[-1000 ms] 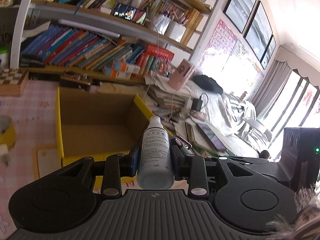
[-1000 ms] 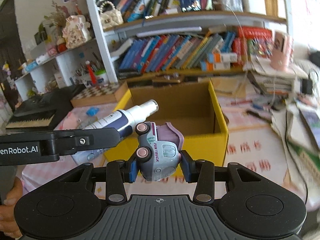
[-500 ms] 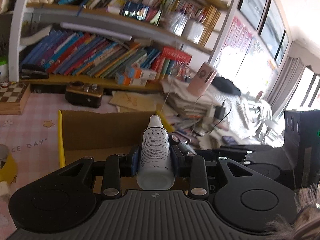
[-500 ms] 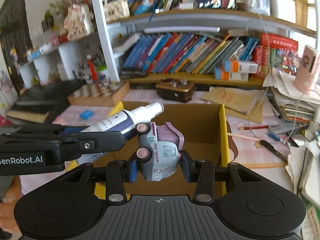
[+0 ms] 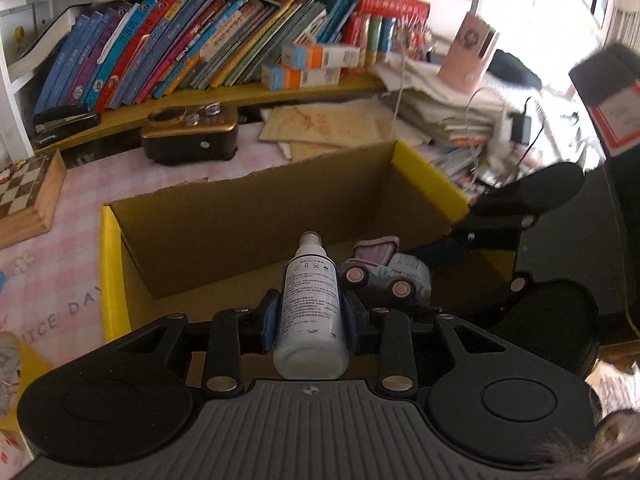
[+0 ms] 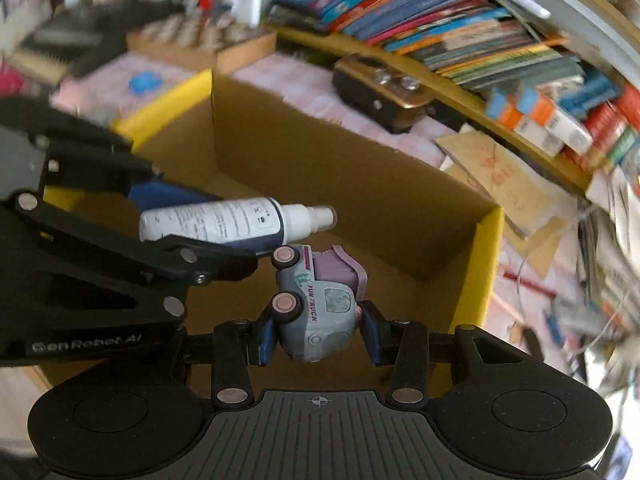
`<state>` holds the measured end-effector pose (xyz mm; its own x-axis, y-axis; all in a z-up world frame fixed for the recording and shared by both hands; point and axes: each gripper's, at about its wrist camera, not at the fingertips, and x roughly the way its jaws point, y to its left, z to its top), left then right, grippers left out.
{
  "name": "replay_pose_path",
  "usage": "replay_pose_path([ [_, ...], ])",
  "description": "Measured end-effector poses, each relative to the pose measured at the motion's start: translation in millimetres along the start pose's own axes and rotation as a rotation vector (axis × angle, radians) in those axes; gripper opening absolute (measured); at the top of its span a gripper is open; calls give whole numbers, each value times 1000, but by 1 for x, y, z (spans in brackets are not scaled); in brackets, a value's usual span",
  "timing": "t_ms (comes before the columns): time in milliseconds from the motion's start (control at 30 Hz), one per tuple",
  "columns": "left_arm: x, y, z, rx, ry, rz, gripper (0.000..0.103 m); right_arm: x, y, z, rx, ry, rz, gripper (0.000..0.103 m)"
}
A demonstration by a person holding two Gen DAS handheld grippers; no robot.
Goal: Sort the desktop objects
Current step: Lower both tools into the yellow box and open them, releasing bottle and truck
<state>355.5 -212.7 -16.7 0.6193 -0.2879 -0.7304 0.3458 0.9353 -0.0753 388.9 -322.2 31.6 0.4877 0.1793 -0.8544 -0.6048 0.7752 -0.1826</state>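
The left tool point(image 5: 308, 316) clamps a smooth, light-looking spray bottle point(image 5: 310, 304) around its body; the right tool point(image 6: 318, 334) pinches a hard plastic toy truck point(image 6: 316, 304) across its sides. Both hang over the open cardboard box point(image 5: 256, 216).

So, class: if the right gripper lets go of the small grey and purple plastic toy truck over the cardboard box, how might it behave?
The small grey and purple plastic toy truck has free-looking wheels, so it will probably roll. It looks light and rigid, likely bouncing harmlessly. The open yellow-edged cardboard box should contain it.
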Motion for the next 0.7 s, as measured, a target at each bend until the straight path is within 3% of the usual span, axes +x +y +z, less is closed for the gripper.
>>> replay_pose_path([
  [300, 3, 4, 0, -20, 19, 21, 33, 18, 1, 6, -35, 58, 46, 42],
  [467, -2, 13, 1, -57, -5, 34, 52, 16, -2, 7, -12, 34, 43, 44],
  [500, -5, 14, 1, -72, -22, 22, 54, 14, -3, 8, -1, 24, 44, 49],
  [567, -13, 15, 3, -93, -61, 27, 74, 8, -5, 8, 19, 3, 47, 55],
  [633, -24, 16, 3, -104, -116, 13, 84, 0, -8, 7, 38, -18, 50, 56],
  [700, -36, 15, 3, -104, -157, 16, 85, -11, -12, 6, 72, -55, 58, 60],
])
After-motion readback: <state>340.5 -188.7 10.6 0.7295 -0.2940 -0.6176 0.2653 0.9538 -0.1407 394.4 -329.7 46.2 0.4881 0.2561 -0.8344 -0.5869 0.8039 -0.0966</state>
